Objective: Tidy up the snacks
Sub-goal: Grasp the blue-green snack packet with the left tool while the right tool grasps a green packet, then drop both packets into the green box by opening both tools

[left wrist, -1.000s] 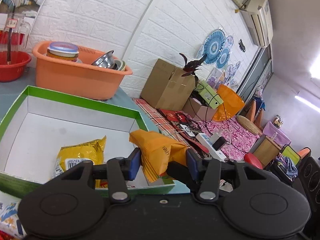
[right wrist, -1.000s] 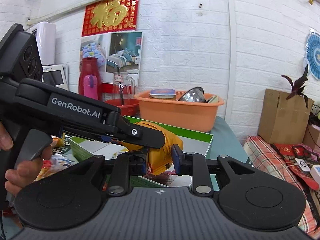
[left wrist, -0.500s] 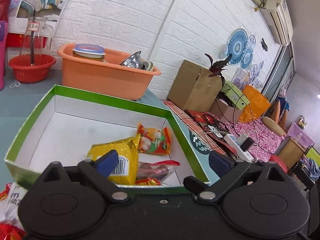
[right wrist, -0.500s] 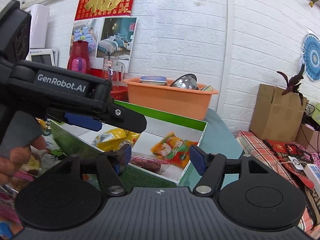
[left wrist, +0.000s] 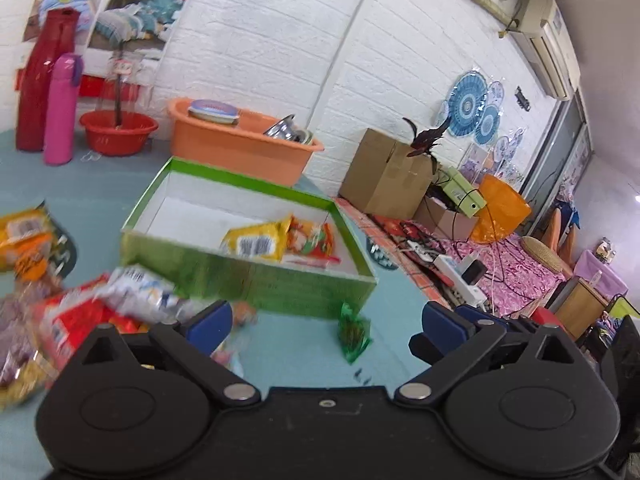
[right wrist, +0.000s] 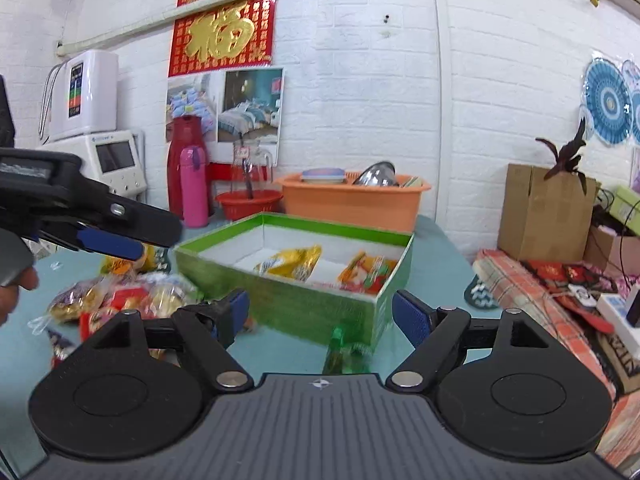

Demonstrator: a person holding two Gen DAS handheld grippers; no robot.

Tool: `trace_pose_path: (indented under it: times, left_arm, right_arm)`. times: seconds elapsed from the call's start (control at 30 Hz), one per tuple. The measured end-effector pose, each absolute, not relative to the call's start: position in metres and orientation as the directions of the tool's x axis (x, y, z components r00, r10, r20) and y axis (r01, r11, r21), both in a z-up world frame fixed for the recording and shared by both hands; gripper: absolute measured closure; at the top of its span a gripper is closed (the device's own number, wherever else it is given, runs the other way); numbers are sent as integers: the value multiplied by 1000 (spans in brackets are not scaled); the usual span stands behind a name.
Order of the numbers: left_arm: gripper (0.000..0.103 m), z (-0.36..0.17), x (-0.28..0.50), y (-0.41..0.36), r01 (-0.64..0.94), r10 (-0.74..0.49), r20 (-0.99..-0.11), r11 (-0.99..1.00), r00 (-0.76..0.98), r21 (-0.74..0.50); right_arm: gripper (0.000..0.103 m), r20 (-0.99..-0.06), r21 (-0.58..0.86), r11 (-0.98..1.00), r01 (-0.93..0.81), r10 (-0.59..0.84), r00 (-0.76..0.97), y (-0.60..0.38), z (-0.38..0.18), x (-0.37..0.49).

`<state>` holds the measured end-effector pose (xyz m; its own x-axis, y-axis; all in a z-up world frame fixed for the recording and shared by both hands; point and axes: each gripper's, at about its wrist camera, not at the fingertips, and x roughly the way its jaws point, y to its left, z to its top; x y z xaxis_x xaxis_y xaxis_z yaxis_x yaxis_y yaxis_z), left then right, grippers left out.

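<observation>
A green box with a white inside (left wrist: 172,184) (right wrist: 292,308) stands on the blue table. In it lie a yellow snack packet (left wrist: 256,242) (right wrist: 290,262) and an orange snack packet (left wrist: 310,238) (right wrist: 370,270). My left gripper (left wrist: 326,320) is open and empty, in front of the box. My right gripper (right wrist: 320,312) is open and empty, also in front of the box. A small green packet (left wrist: 352,332) (right wrist: 344,350) lies on the table by the box's near corner. A pile of loose snack packets (left wrist: 80,308) (right wrist: 116,296) lies left of the box. The left gripper also shows at the left of the right wrist view (right wrist: 108,240).
An orange basin (left wrist: 240,148) (right wrist: 352,204) with dishes stands behind the box. A red bowl (left wrist: 118,132), a pink bottle (left wrist: 60,108) and a red flask (left wrist: 40,80) stand at the back left. A cardboard box (left wrist: 384,172) and cables lie off the table's right edge.
Both grippers opened and the orange packet dropped into the box. Both grippers then pulled back from the box, so the table and loose packets in front of it now show.
</observation>
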<state>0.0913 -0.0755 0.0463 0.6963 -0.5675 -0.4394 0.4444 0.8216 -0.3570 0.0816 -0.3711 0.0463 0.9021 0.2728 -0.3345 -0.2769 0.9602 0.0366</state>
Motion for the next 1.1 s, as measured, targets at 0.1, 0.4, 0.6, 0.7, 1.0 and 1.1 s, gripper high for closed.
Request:
trace_pose_path:
  times: [0.1,0.4,0.6,0.7,1.0,1.1]
  left_arm:
    - [0,32,70,-69,428,-549,-466,835,694,-346]
    - [0,-20,34,-80,433,-558,-591,829,583,-355]
    - [0,-35,30,-79,395,-511,-621,858,594,-327]
    - [4,-35,31,-79,386,-507,-619,861,600,-331]
    - [61,-35,40,-87,409,-501,-627,862,597,-299]
    - [62,-36,43,-90,417,-501,-627,861,597,-292]
  right_arm:
    - [0,-378,47,957,-285,281,882,-368,34,76]
    - [0,-452,61,958,-281,278,848,-374,15,88]
    - [0,-510,-1,949,-314,270,817,-370,7,135]
    - [0,-559,-14,949,-315,253,789,-366,-3,161]
    - [44,-599,69,945,-320,296,744,-370,-12,142]
    - [43,-594,66,940,-336,307,744,-367,-11,127]
